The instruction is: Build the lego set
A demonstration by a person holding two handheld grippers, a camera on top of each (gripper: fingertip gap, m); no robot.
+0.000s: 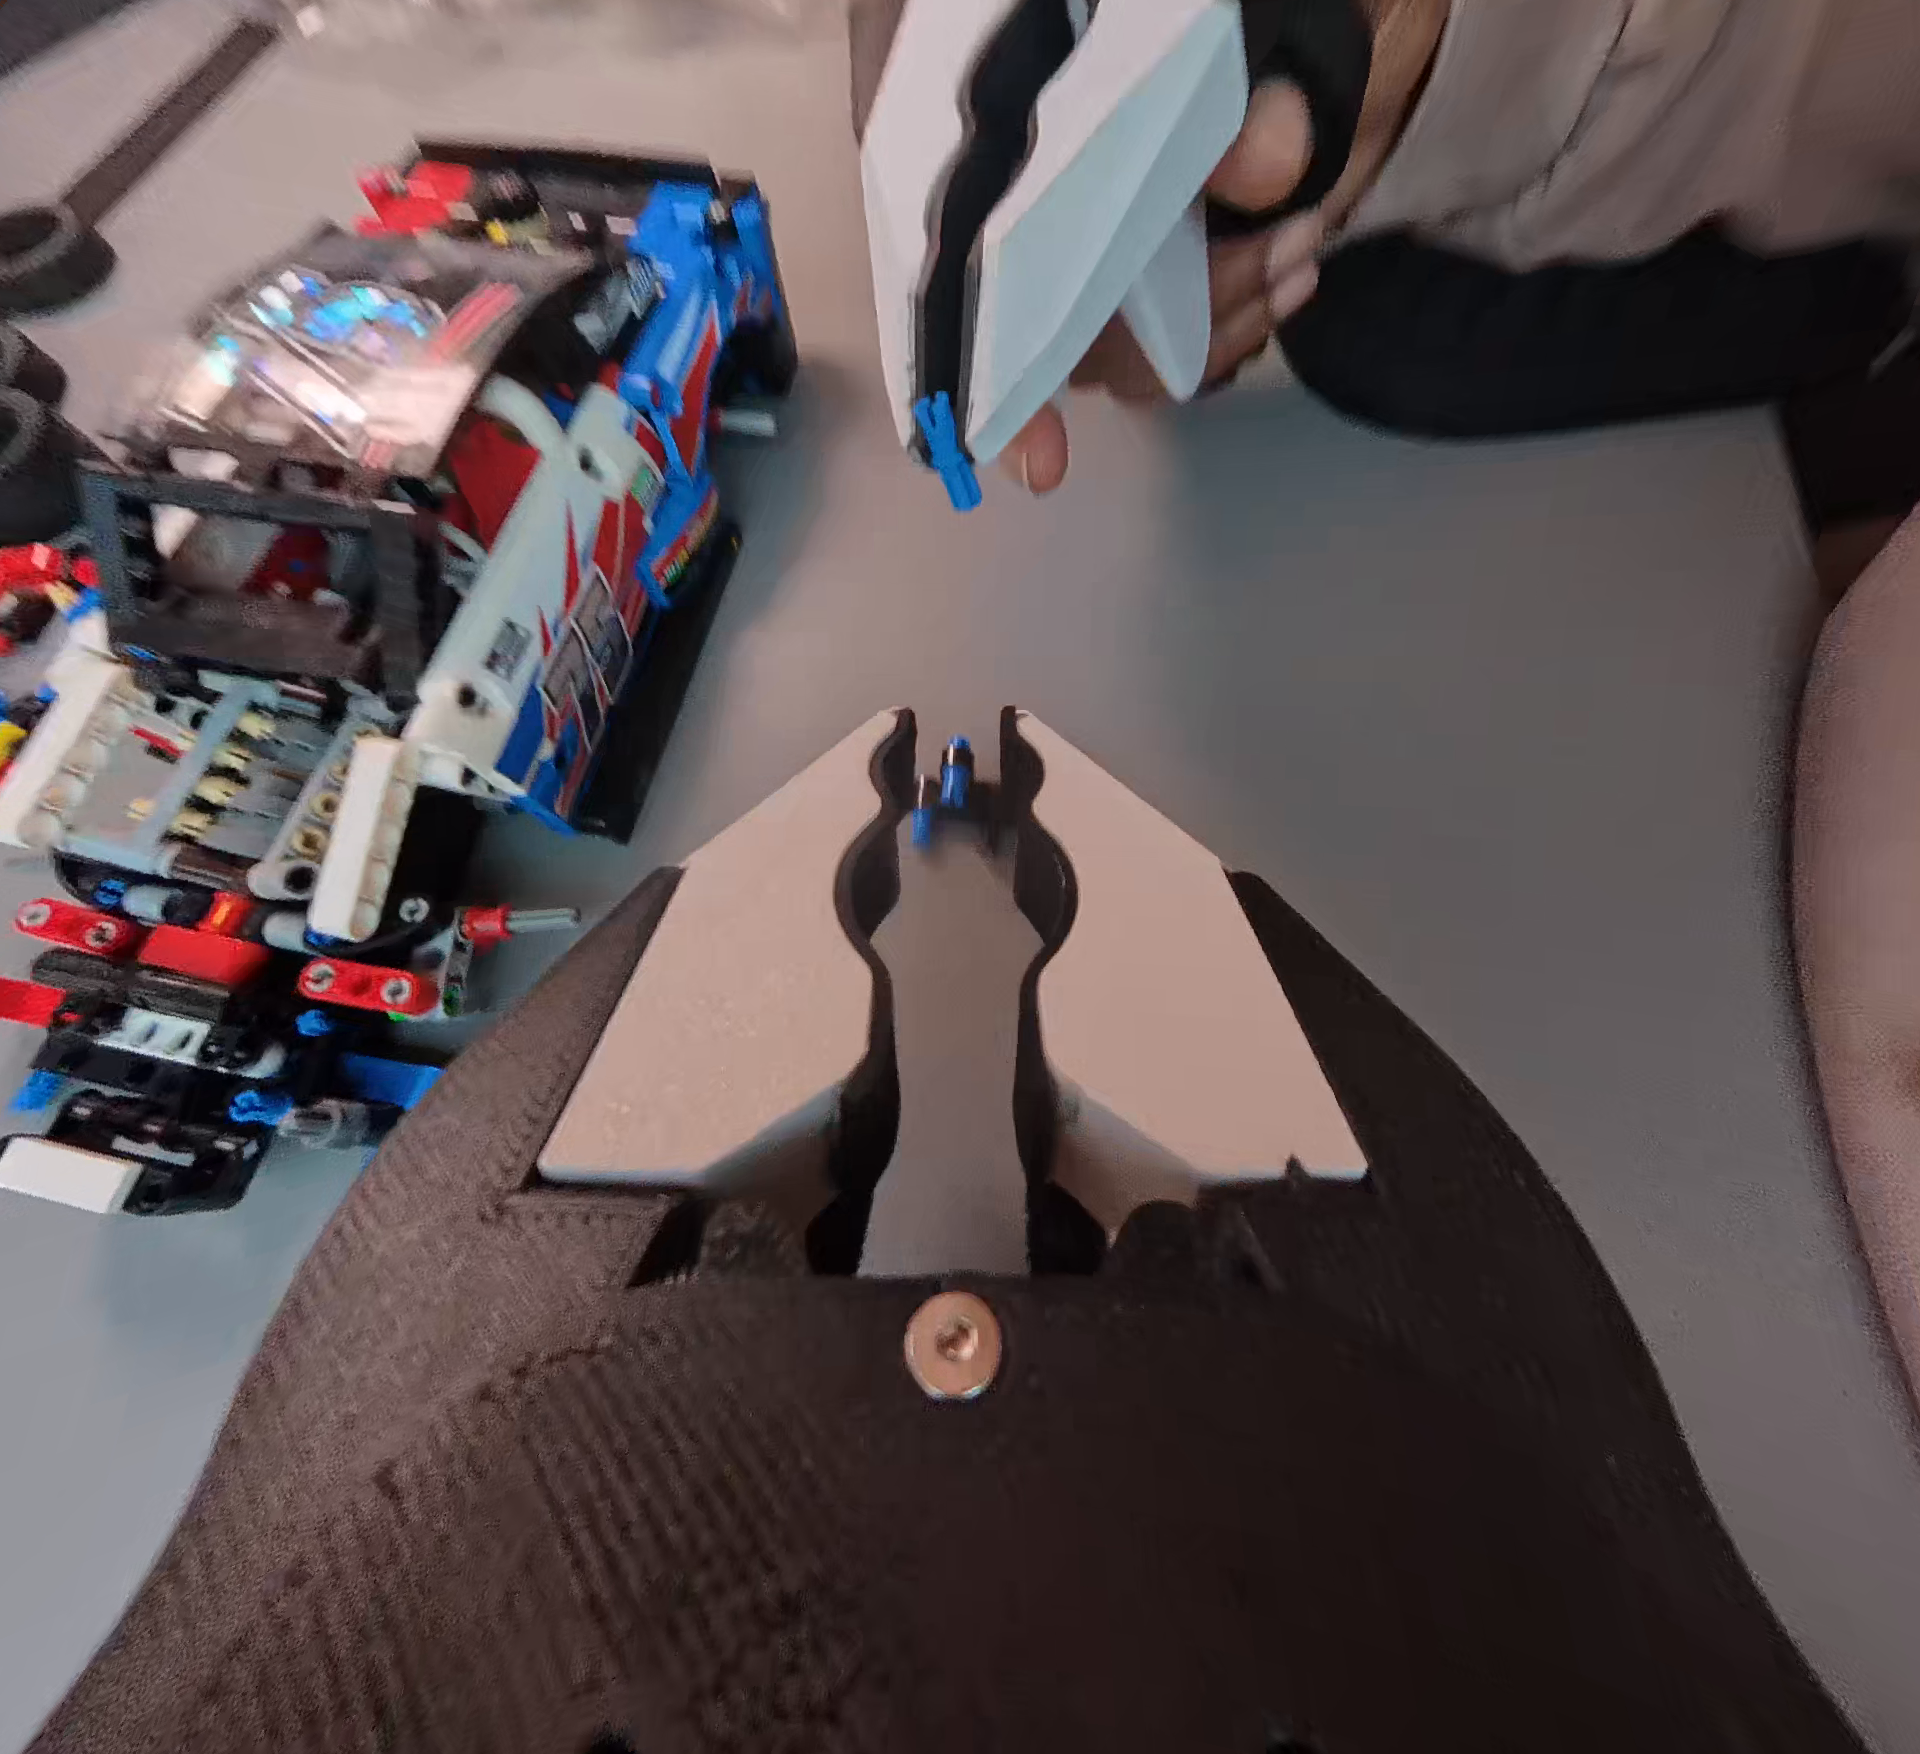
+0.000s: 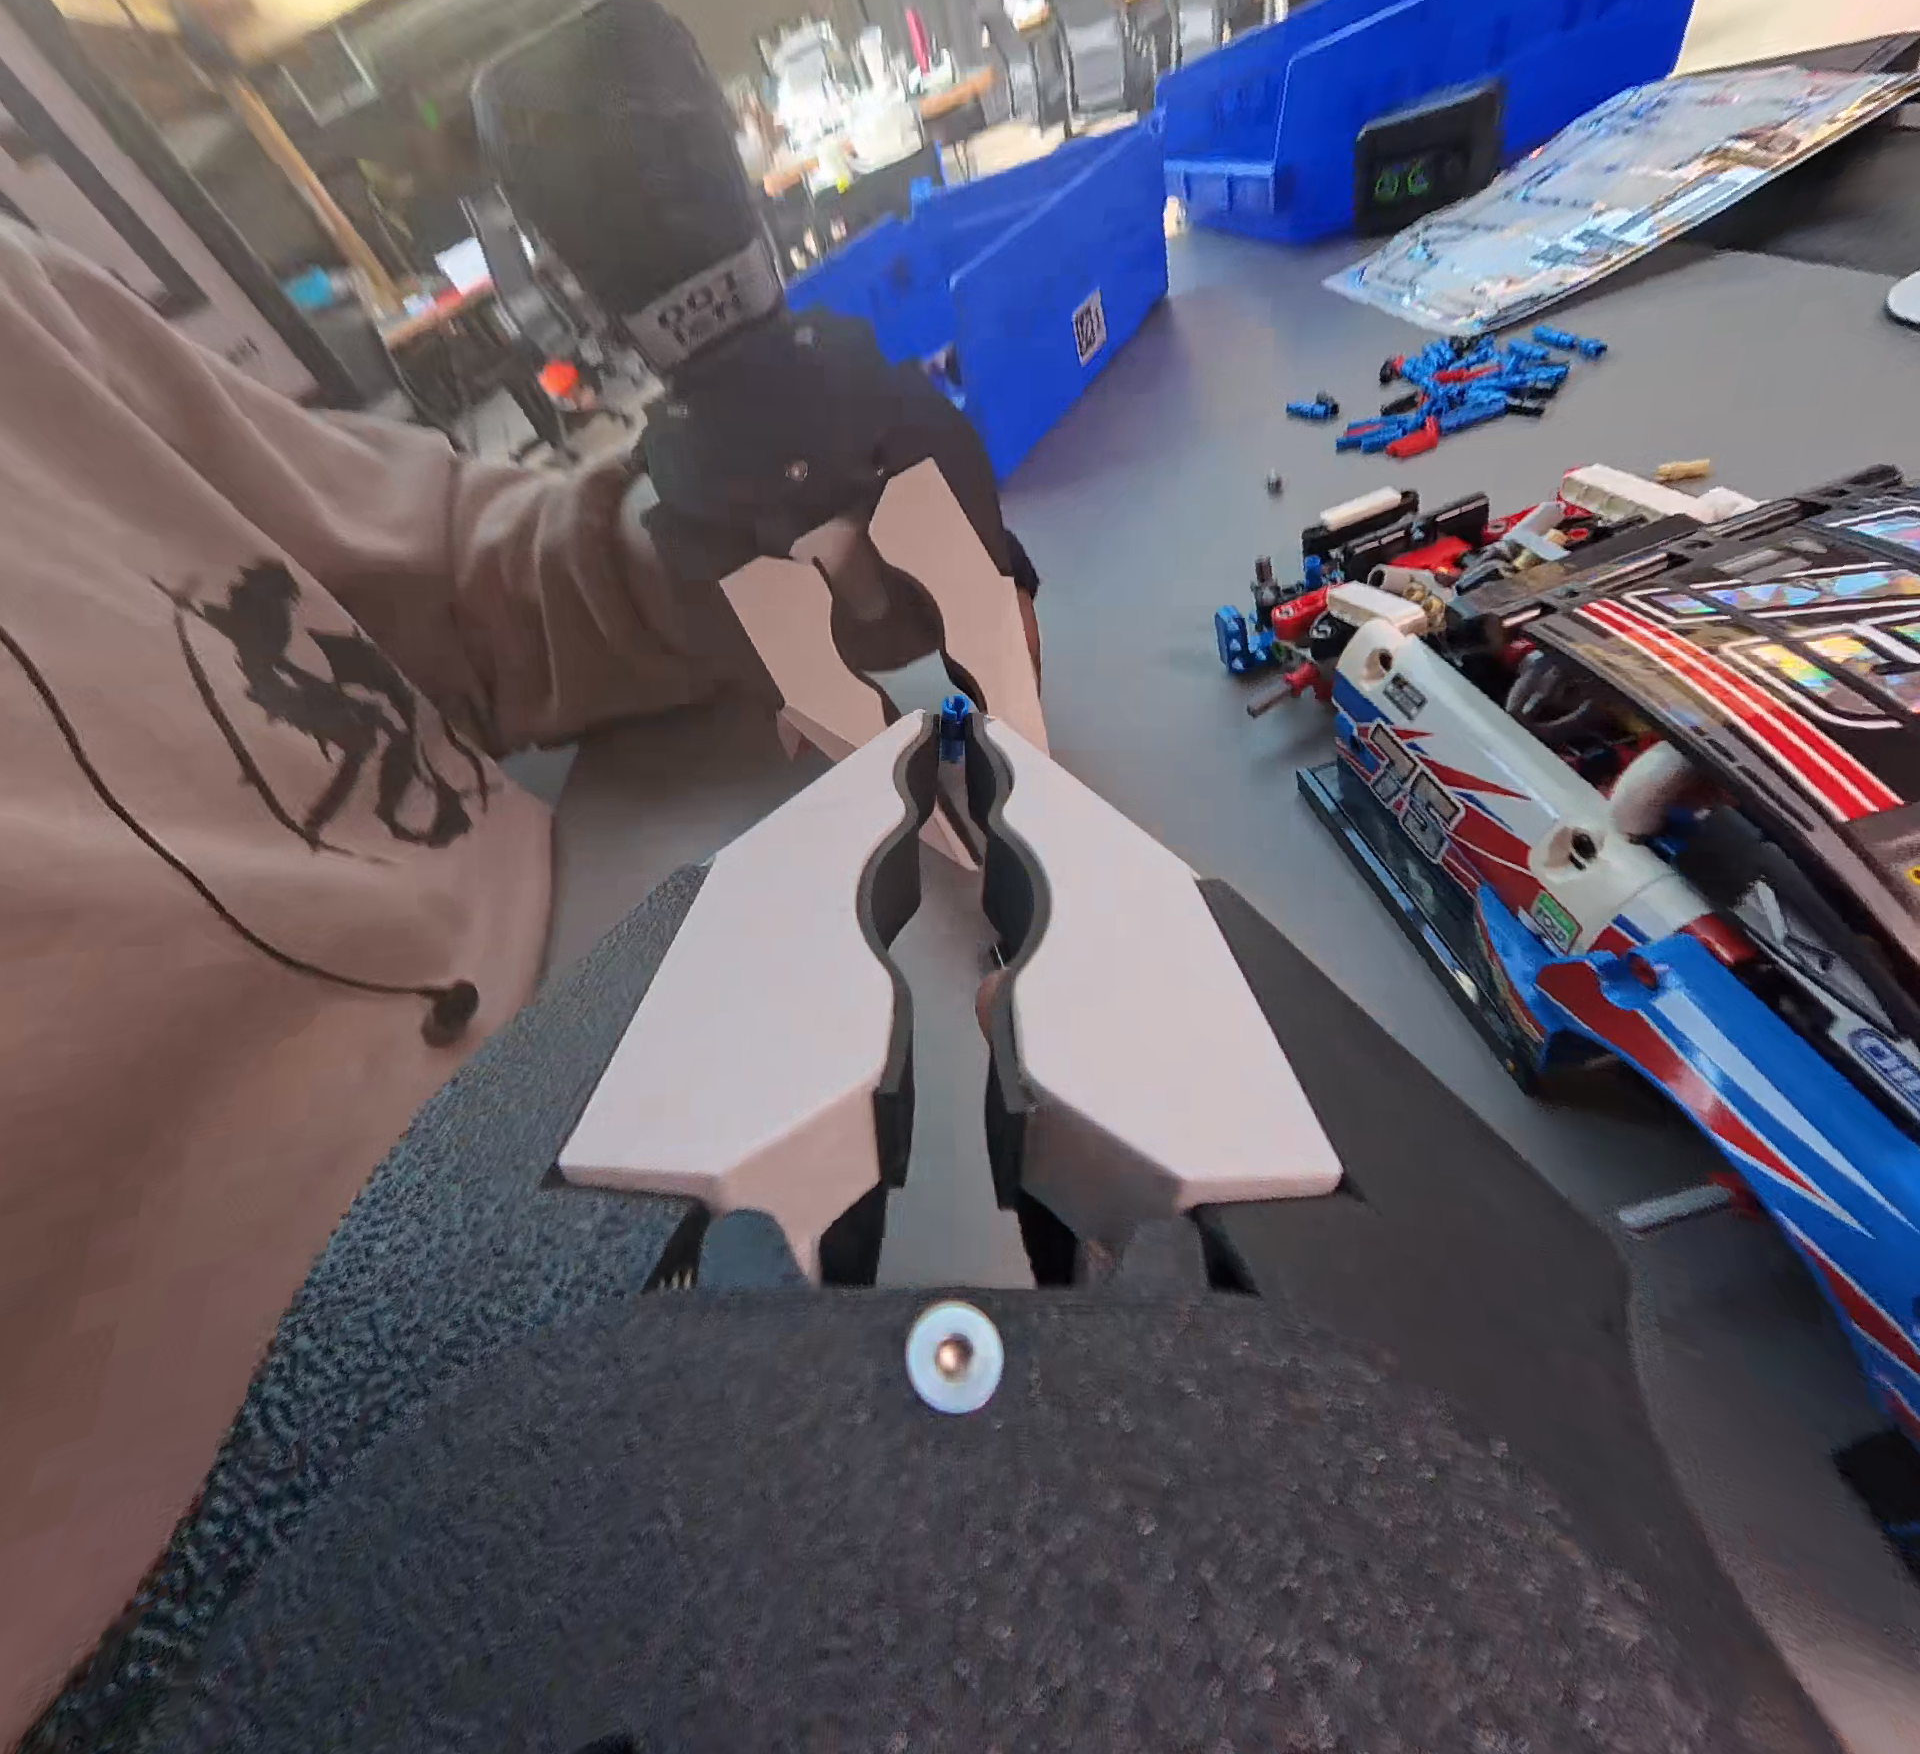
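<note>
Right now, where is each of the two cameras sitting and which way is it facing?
Left wrist view: on the left gripper, looking down at the grey table; the right gripper pinches a blue pin; fingers and sleeve show.
Right wrist view: on the right gripper, facing across the table towards the left gripper, blue bins and pin pile; sweatshirt shows.
Shared: the lego car, both grippers.
</note>
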